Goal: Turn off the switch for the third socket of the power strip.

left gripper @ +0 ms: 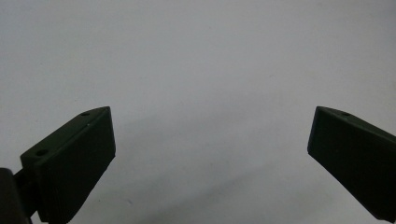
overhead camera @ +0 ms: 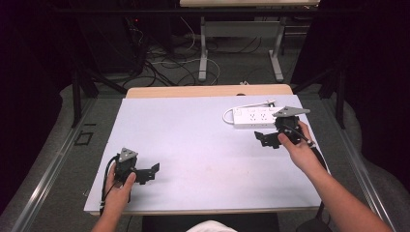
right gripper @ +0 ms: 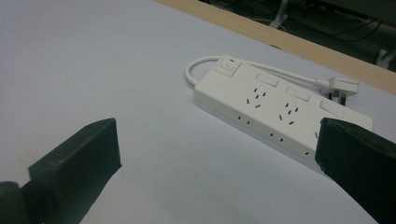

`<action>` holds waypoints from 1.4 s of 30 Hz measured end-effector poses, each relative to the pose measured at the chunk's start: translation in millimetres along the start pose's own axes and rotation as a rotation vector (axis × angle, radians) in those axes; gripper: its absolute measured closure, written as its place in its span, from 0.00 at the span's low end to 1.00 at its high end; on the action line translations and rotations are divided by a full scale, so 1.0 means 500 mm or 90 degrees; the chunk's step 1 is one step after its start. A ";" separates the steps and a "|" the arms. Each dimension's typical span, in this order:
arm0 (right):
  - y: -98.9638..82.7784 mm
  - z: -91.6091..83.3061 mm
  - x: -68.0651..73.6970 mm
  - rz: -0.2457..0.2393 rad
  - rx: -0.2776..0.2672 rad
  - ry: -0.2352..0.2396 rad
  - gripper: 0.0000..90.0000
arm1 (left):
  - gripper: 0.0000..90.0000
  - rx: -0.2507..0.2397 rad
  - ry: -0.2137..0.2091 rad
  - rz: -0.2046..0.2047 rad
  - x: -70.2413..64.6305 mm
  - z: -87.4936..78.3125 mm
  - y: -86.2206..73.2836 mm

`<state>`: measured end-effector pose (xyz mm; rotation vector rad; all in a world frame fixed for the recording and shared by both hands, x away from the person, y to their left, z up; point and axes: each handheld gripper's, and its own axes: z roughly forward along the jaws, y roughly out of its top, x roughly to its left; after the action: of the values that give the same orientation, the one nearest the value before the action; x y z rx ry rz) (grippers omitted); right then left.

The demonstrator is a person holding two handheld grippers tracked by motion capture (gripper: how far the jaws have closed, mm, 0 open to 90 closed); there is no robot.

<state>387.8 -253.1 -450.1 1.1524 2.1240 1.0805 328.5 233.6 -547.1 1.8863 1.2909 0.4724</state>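
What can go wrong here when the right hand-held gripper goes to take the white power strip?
1. The right hand-held gripper sits off the power strip's end, so one jaw may push it away.
2. The cable loops behind with its plug near the table edge; dragging may snag it.

The power strip point(right gripper: 280, 109) is smooth white plastic with a faint sheen, and its cable point(right gripper: 196, 70) looks like white rubbery sheathing. The table point(overhead camera: 193, 140) is topped in matt pale grey, possibly laminate, with a light wood edge point(right gripper: 299, 44). Both grippers' jaws are matt black plastic, the right gripper point(right gripper: 215, 154) slightly scuffed.
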 end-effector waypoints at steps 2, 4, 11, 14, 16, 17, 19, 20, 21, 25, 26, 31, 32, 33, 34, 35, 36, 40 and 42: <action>-0.007 -0.007 0.007 -0.002 -0.012 -0.001 0.00 | 0.01 0.005 -0.001 0.001 0.000 -0.001 0.001; -0.014 -0.013 0.014 -0.006 -0.022 -0.004 0.00 | 0.01 0.004 -0.001 0.000 0.000 -0.001 0.001; -0.041 -0.025 0.037 -0.006 -0.033 0.005 0.00 | 0.01 -0.001 0.000 -0.001 0.000 0.000 0.000; -0.055 -0.025 0.047 -0.014 -0.034 -0.002 0.00 | 0.01 -0.001 0.000 -0.001 0.000 0.000 0.000; -0.064 -0.024 0.054 -0.017 -0.034 -0.002 0.00 | 0.01 -0.001 0.000 -0.002 0.000 0.000 0.000; -0.068 -0.024 0.056 -0.019 -0.035 -0.004 0.00 | 0.01 0.001 -0.001 -0.002 0.000 -0.001 0.000; -0.076 -0.024 0.061 -0.020 -0.038 -0.003 0.00 | 0.01 0.008 -0.003 -0.002 0.001 -0.002 0.001; -0.080 -0.023 0.063 -0.023 -0.039 -0.003 0.00 | 0.01 0.007 -0.003 -0.003 0.001 -0.002 0.000; -0.084 -0.023 0.066 -0.018 -0.039 -0.003 0.00 | 0.01 0.007 -0.003 -0.003 0.001 -0.002 0.000; -0.098 -0.022 0.070 -0.020 -0.039 -0.001 0.00 | 0.01 0.008 -0.003 -0.002 0.001 -0.002 0.000; -0.102 -0.021 0.071 -0.020 -0.040 -0.004 0.00 | 0.01 0.005 -0.003 -0.003 0.000 -0.001 0.000; -0.121 -0.011 0.078 -0.034 -0.044 -0.015 0.00 | 0.01 0.008 -0.004 -0.001 0.000 -0.001 0.000; -0.125 -0.009 0.081 -0.032 -0.041 -0.018 0.00 | 0.01 0.007 -0.004 0.000 0.000 -0.001 0.000; -0.129 -0.005 0.081 -0.034 -0.040 -0.013 0.00 | 0.01 0.007 -0.004 -0.001 0.000 -0.001 0.000; -0.133 -0.003 0.083 -0.032 -0.038 -0.016 0.00 | 0.01 0.007 -0.004 -0.002 0.000 -0.001 0.000; -0.136 0.000 0.083 -0.037 -0.037 -0.013 0.00 | 0.01 0.007 -0.004 -0.001 0.000 -0.001 0.000; -0.138 0.001 0.085 -0.038 -0.035 -0.016 0.00 | 0.01 0.006 -0.003 0.001 0.000 -0.001 0.000; -0.149 0.008 0.090 -0.039 -0.033 -0.013 0.00 | 0.01 0.008 -0.004 0.001 0.000 -0.001 0.000; -0.153 0.011 0.091 -0.038 -0.031 -0.014 0.00 | 0.01 0.011 -0.005 0.004 0.000 -0.002 0.001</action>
<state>332.5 -237.4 -518.4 1.0676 2.0899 1.0824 328.3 234.0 -546.2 1.9048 1.2878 0.4580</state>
